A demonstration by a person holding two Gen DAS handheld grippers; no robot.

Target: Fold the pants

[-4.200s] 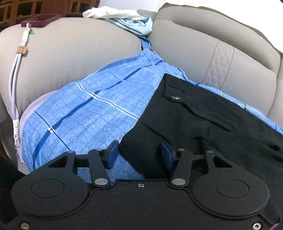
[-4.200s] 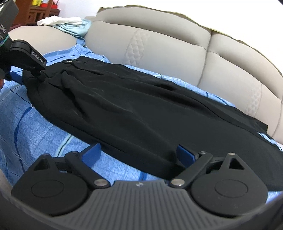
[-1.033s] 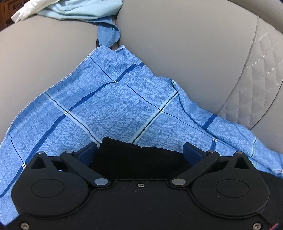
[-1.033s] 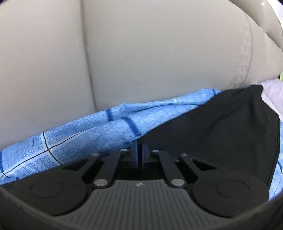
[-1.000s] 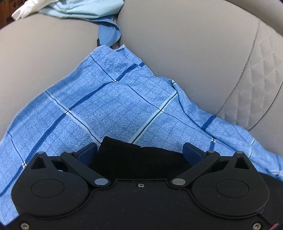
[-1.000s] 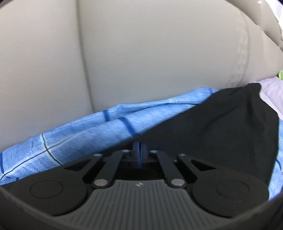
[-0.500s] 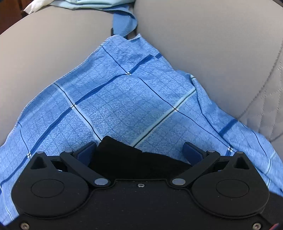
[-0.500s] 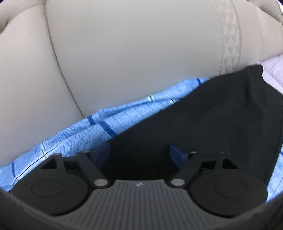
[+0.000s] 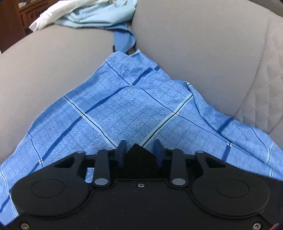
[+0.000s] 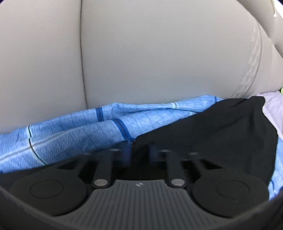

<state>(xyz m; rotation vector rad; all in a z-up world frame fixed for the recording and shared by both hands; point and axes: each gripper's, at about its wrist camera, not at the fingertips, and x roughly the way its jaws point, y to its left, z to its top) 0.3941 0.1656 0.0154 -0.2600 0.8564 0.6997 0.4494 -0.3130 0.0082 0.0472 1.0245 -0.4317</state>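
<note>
The black pants [image 10: 221,127] lie on a blue checked cloth [image 9: 127,106] spread over a grey sofa. In the left wrist view my left gripper [image 9: 139,153] has its blue fingers drawn close around a peaked corner of the black pants [image 9: 138,155]. In the right wrist view my right gripper [image 10: 139,151] has its fingers partly closed around the edge of the pants near the sofa back; the fingers are blurred. The pants stretch off to the right there.
The grey sofa back [image 10: 159,53] rises close ahead of both grippers. A light blue garment [image 9: 99,16] and a white cloth [image 9: 53,16] lie on the sofa arm at the far left. The blue cloth [image 10: 70,131] bunches against the sofa back.
Both grippers were wide open half a second ago and have now closed in on the black fabric. The right gripper had been shut a second ago, opened, then closed again.
</note>
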